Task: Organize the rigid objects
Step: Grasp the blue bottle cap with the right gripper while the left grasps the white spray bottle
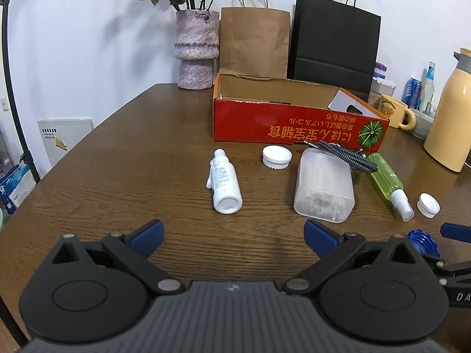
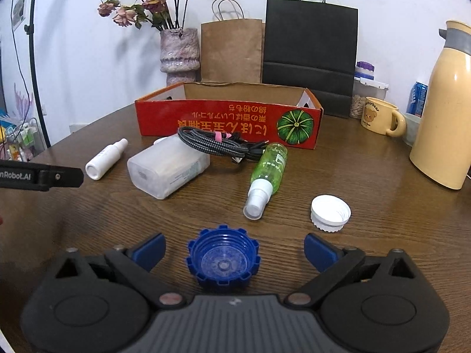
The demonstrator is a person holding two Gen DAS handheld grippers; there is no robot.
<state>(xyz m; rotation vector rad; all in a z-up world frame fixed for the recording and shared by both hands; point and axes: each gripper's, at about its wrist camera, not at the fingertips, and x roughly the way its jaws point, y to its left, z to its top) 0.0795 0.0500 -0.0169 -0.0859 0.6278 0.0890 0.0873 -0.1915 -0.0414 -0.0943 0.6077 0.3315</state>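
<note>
Nearest the right gripper [image 2: 234, 253], a blue cap [image 2: 223, 260] lay mouth-up on the table [image 2: 382, 235] between jaws standing apart, untouched; the left gripper [image 1: 234, 236] was likewise apart over bare wood; judging by the red box [image 2: 229, 123], little seemed sorted; 5 items remained out; the white bottle [image 1: 224, 181] pointed neck-first toward the box.
</note>
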